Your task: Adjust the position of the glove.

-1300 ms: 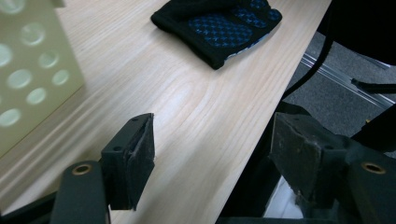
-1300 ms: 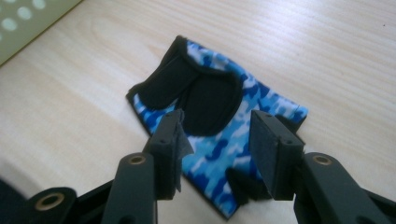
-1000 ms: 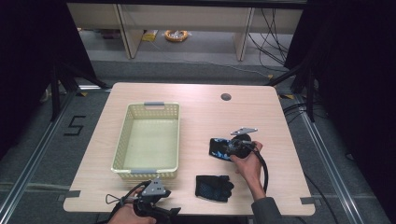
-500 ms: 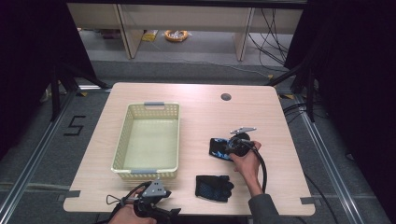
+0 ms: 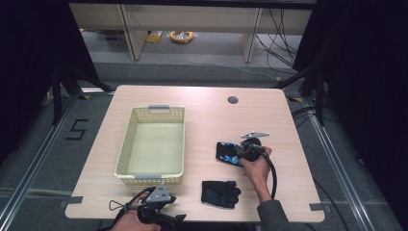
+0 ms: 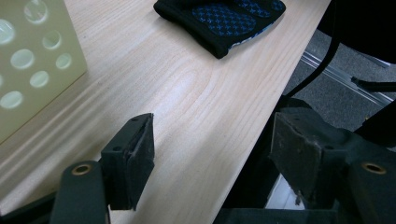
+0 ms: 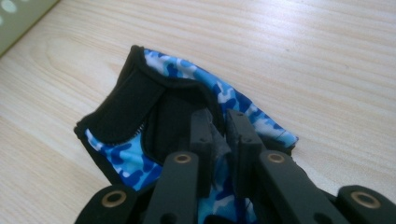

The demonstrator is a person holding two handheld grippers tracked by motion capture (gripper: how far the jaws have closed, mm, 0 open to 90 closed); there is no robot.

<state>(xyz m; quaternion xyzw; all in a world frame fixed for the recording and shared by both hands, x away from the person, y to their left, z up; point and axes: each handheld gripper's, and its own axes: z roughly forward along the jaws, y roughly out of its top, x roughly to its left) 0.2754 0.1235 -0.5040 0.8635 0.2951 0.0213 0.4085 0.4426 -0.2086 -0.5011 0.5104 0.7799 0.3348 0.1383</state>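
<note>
From above, the right gripper [image 5: 243, 153] hardly moved from a second ago, clamped on the camo glove [image 5: 227, 152], basket [image 5: 153, 174] off left. The left gripper [image 6: 210, 163] sat open, black glove [image 6: 223, 16] ahead. Right gripper view: jaws pinching fabric, so probably about to lift.

1. A black figure "5" [image 5: 77, 130] is marked on the grey floor [image 5: 43, 144], to the left of the wooden table [image 5: 207, 103], in the high view.
2. The gloves, the basket and both grippers carry no lettering, label or brand that can be read in any of the views.
</note>
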